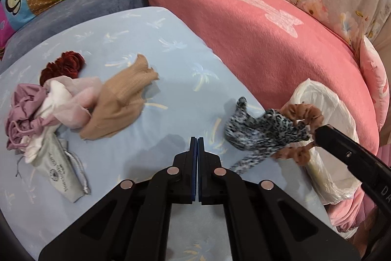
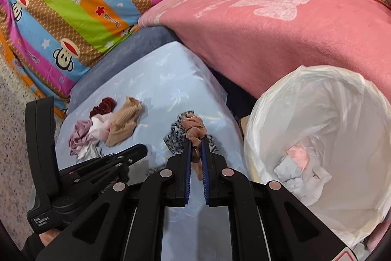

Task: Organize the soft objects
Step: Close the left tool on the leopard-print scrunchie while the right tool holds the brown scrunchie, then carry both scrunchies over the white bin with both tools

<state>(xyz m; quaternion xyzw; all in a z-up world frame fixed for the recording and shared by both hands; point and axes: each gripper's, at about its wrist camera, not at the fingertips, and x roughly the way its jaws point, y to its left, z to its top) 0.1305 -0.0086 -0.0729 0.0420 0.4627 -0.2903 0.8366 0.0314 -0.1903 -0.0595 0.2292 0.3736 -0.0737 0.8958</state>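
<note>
While the sorting is partway through, the scene reads as follows, largest thing first.

Pink blanket: covers the bed beside and behind the work surface; not part of the sorting.
Light blue surface: the palm-printed top where the soft things lie; a good part of it is bare.
White-lined bin: stands at the right edge of the blue surface, mouth open; a few pale and pink soft items already lie at its bottom, so by my reading some of the work is done.
Remaining pile: mauve, white and sheer pink cloth bunched at the far left, touching a grey drawstring pouch.
Tan stocking: lies against the pile's right side.
Dark red scrunchie: sits just behind the pile.
Leopard-print cloth: lifted off the surface near the bin, hanging with the brown scrunchie.
Brown scrunchie: pinched between the pads, bin just to its right.
Right gripper: jaws narrow, clamped on the brown scrunchie.
Left gripper: jaws pressed fully together with nothing between them, above bare blue fabric.
Left to do: I judge the held pair goes into the bin, then the pile, stocking, pouch and red scrunchie.
</note>
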